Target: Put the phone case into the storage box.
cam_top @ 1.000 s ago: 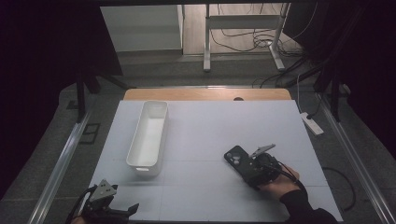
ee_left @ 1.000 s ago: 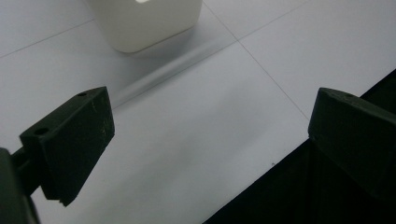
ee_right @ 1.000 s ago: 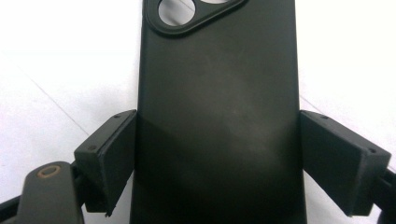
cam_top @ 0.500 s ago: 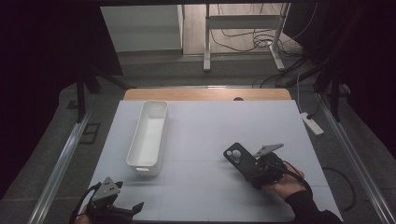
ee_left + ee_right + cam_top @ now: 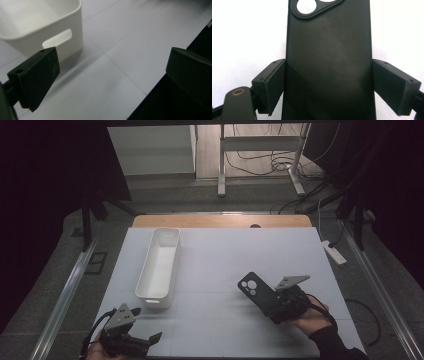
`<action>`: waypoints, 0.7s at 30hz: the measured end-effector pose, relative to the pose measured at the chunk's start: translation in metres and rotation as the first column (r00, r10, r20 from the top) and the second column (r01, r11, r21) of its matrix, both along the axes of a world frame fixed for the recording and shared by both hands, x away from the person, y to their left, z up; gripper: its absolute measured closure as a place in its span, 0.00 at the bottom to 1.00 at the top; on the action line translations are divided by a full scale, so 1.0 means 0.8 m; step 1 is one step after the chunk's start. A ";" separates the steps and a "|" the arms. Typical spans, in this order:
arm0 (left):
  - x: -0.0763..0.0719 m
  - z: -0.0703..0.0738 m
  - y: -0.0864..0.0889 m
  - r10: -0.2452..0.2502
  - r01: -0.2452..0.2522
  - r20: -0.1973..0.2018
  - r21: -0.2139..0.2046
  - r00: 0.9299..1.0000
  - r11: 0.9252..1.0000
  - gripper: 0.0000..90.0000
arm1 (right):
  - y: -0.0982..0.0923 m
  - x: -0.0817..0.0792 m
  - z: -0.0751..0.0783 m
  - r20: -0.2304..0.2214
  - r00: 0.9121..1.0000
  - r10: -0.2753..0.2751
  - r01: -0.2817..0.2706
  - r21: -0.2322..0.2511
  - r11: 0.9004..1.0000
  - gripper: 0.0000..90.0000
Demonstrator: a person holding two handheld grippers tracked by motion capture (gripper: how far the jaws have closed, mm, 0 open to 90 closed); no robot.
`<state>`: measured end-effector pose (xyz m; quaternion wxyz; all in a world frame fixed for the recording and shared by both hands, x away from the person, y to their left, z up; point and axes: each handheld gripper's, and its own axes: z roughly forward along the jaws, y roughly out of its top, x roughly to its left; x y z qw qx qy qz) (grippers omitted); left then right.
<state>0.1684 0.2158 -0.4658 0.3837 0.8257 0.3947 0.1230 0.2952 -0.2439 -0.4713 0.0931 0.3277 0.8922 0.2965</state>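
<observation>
We've got the black plastic phone case (image 5: 256,291) clenched across its width in the right claw (image 5: 328,86); long white plastic bin (image 5: 160,264) lies up-left, lengthwise away; left claw (image 5: 112,72) released, nearer it.

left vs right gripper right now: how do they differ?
The right gripper is shut on the black phone case, one pad against each long edge; the left gripper is open with nothing between its jaws. The right gripper sits over the right part of the table; the left gripper hangs at the near edge, just short of the white bin. Both have black jaws.
</observation>
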 end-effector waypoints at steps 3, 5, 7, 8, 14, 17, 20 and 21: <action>0.008 0.005 -0.007 -0.032 0.032 0.006 -0.009 0.999 0.999 0.00 | -0.001 -0.003 0.002 0.004 1.000 0.009 -0.009 0.011 1.000 0.17; 0.012 0.008 -0.012 -0.050 0.050 0.016 -0.011 0.999 0.999 0.00 | -0.003 -0.005 0.005 0.007 1.000 0.012 -0.012 0.019 1.000 0.17; 0.018 0.011 -0.017 -0.068 0.069 0.025 -0.010 0.997 0.998 0.00 | -0.005 -0.007 0.007 0.008 1.000 0.013 -0.014 0.034 0.999 0.17; 0.021 0.012 -0.020 -0.079 0.079 0.028 -0.008 0.996 0.997 0.00 | -0.006 -0.007 0.008 0.011 1.000 0.017 -0.018 0.039 0.999 0.17; 0.036 0.015 -0.032 -0.129 0.129 0.042 -0.003 0.991 0.992 0.00 | -0.007 -0.015 0.011 0.018 0.999 0.031 -0.032 0.048 0.998 0.17; 0.043 0.016 -0.038 -0.160 0.161 0.048 -0.006 0.986 0.987 0.00 | -0.008 -0.018 0.013 0.029 0.999 0.042 -0.044 0.055 0.998 0.17; 0.051 0.017 -0.044 -0.183 0.184 0.054 -0.015 0.982 0.983 0.00 | -0.008 -0.019 0.014 0.034 0.998 0.048 -0.051 0.067 0.996 0.17; 0.053 0.017 -0.045 -0.189 0.190 0.054 -0.018 0.980 0.982 0.00 | -0.009 -0.019 0.015 0.036 0.998 0.051 -0.054 0.069 0.996 0.17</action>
